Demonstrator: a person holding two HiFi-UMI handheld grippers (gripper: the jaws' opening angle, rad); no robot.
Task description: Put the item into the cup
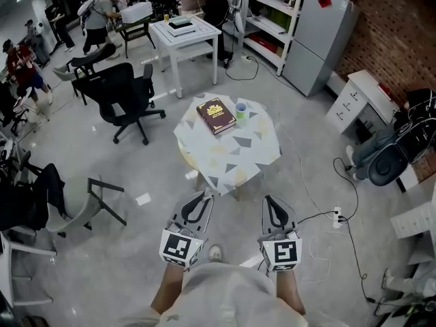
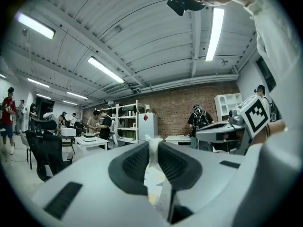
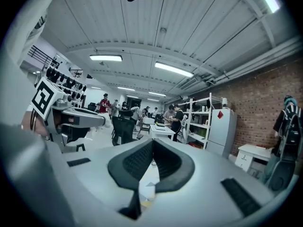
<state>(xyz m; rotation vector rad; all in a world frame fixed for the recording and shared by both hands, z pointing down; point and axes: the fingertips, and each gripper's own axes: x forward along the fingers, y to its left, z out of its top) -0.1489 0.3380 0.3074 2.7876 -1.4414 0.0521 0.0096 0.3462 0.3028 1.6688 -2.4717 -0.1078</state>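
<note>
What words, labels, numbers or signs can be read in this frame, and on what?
Book: gold cover print, too blurred to read.
Marker cubes: black-and-white square patterns, no words.
Fridge: red diamond sticker, no legible text.
Nothing readable anywhere.

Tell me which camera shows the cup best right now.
The head view: the cup stands in the open on the round table, just right of the brown book. Neither gripper view shows it; only a sliver of the tabletop appears low in each.
</note>
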